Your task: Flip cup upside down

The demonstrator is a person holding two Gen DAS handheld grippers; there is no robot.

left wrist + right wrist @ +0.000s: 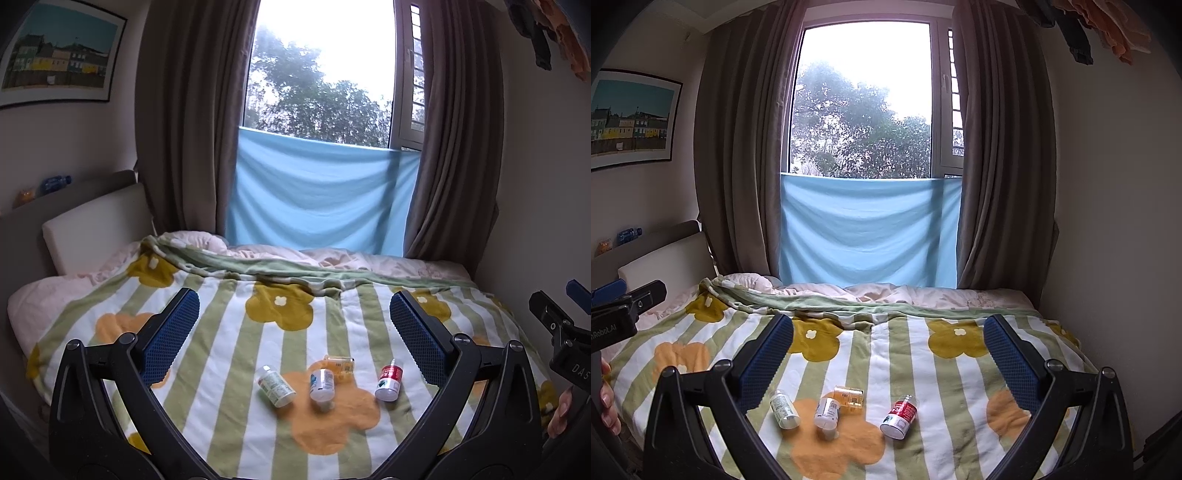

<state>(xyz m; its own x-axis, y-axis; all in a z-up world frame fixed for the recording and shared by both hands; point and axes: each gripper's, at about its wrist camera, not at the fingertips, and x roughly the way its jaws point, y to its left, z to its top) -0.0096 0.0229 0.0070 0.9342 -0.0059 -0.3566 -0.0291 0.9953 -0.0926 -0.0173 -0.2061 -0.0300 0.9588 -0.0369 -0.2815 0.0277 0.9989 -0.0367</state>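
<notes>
Both grippers hang above the bed, jaws spread wide and holding nothing: the left gripper (294, 314) and the right gripper (888, 341). Ahead of and below them, four small containers lie on the flowered blanket (229, 325); no cup is plainly recognisable. The likeliest candidate, the red-labelled bottle (899, 416), lies tilted on its side, nearer the right gripper.
</notes>
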